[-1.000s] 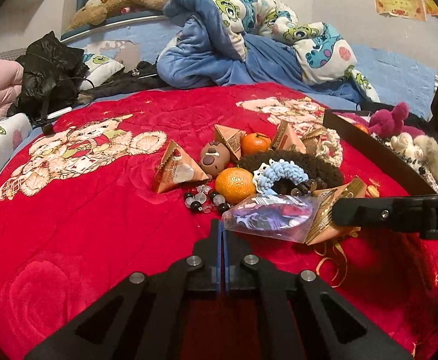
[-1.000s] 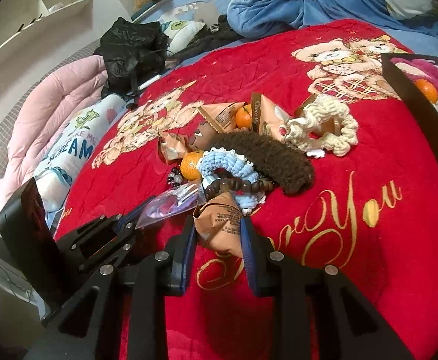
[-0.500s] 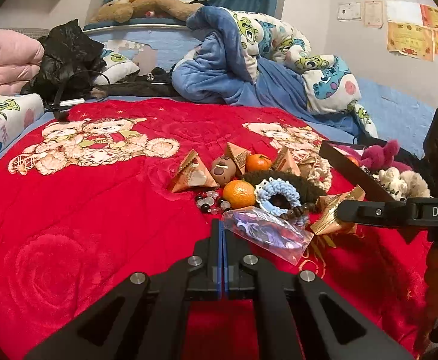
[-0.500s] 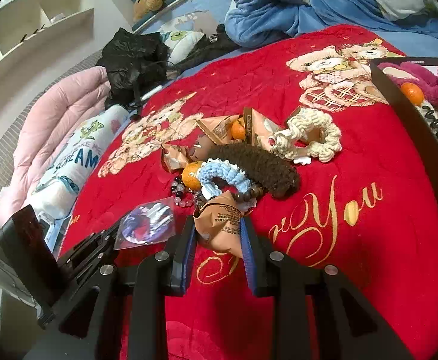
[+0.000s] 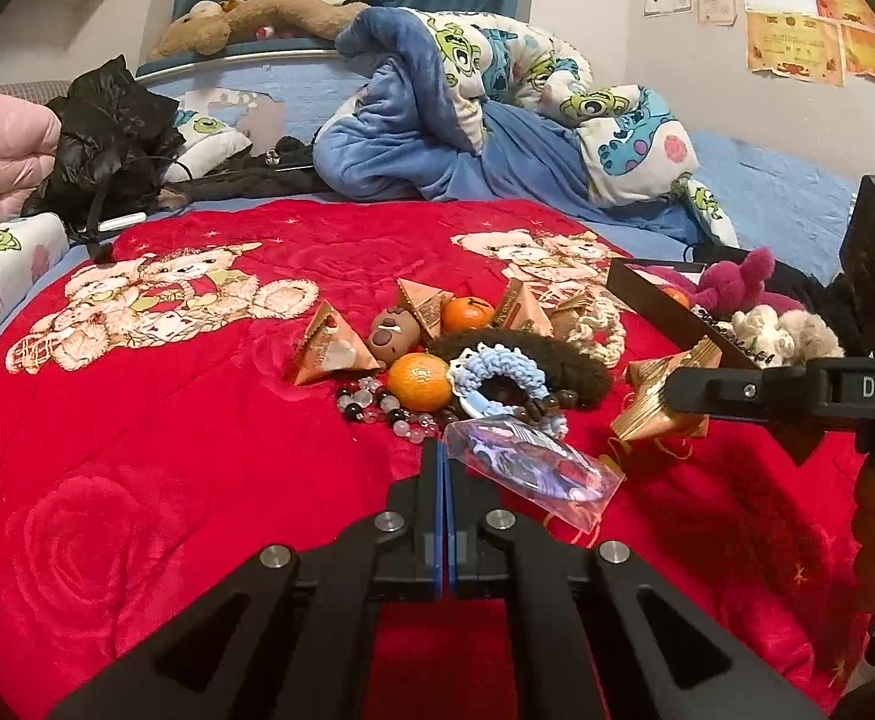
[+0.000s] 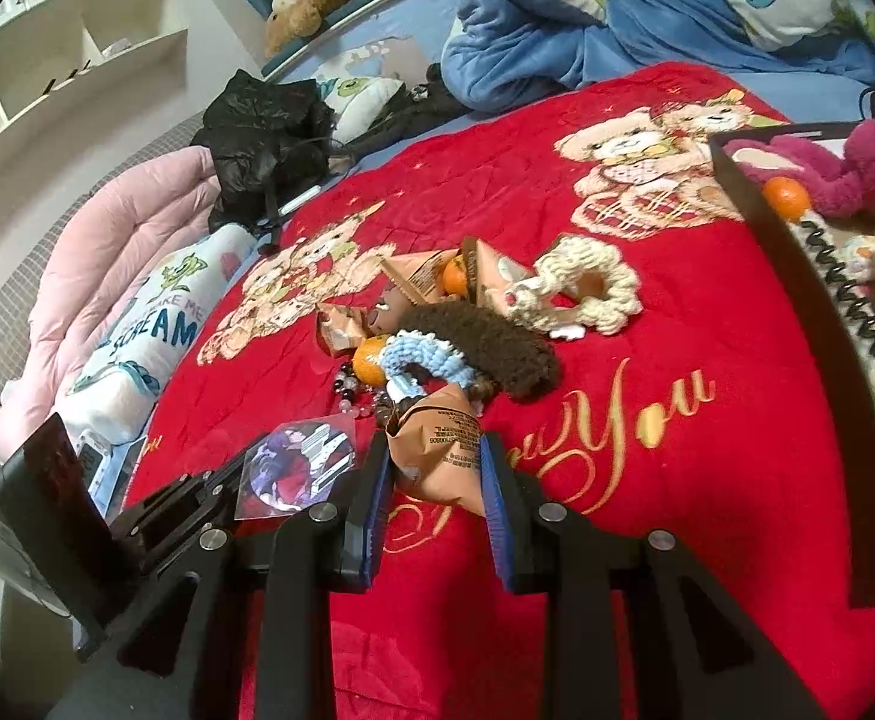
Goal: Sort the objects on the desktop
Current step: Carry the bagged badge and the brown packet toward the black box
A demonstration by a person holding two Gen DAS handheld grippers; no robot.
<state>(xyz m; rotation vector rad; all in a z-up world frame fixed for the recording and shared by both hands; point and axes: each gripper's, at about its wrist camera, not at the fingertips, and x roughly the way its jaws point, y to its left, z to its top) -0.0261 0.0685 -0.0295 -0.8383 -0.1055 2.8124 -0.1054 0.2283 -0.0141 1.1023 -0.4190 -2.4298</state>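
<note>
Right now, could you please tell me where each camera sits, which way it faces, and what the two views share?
Left wrist: on the left hand-held gripper, shut on a clear plastic sleeve, looking down across the red blanket; the right hand-held gripper shows beside it.
Right wrist: on the right hand-held gripper, shut on a triangular snack packet, facing the black tray.
Shared: the blue scrunchie and the tangerine.

Both handheld grippers are chunky matte black plastic with triangular cutouts in the arms, silver round screws at the joints and blue pads lining the fingers; left gripper [image 5: 444, 468], right gripper [image 6: 436, 468] has white "DAS" lettering on its side
</note>
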